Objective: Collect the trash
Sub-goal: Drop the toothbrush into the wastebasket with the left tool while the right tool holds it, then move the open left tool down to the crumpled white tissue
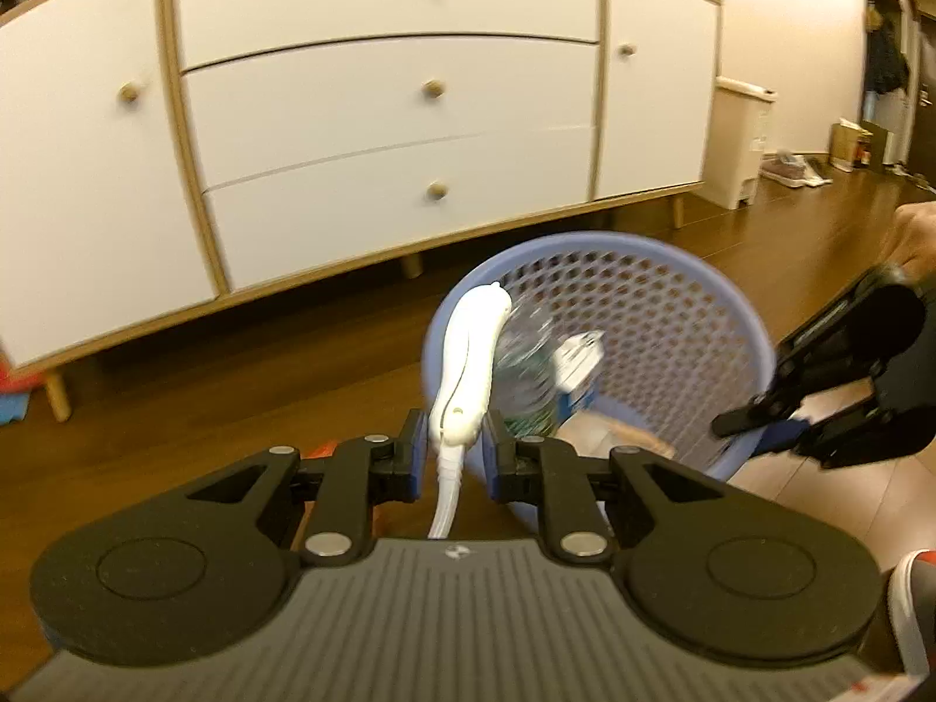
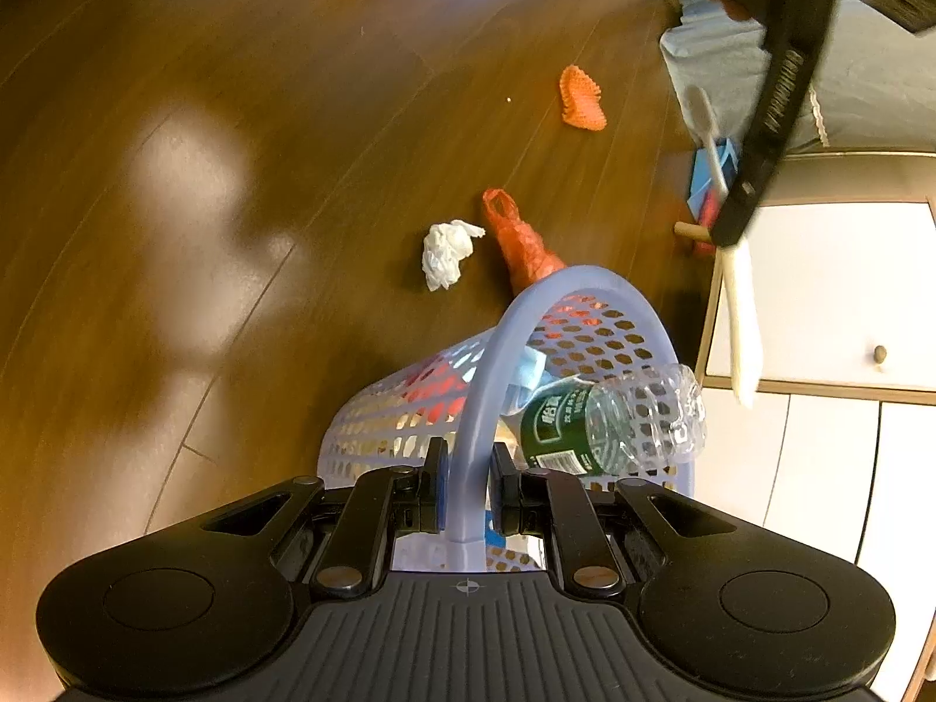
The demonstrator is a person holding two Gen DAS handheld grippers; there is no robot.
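A lavender mesh basket (image 1: 673, 339) is tipped on the wooden floor, and my right gripper (image 2: 468, 479) is shut on its rim (image 2: 585, 278). Inside lie a clear bottle (image 2: 620, 415) with a green label and some blue scraps. My left gripper (image 1: 456, 450) is shut on a white toothbrush (image 1: 468, 362), held just above the basket's mouth. The right wrist view shows the toothbrush (image 2: 740, 316) hanging from the left gripper (image 2: 731, 240). On the floor beyond the basket lie a crumpled white tissue (image 2: 447, 251), an orange plastic bag (image 2: 520, 240) and an orange ruffled wrapper (image 2: 582, 96).
A white sideboard (image 1: 386, 93) with wooden knobs and legs stands right behind the basket. To its right is a cream pedal bin (image 1: 740, 140), with shoes farther off. Blue cloth (image 2: 731, 58) and a blue and red item (image 2: 711, 175) lie near a sideboard leg (image 2: 690, 229).
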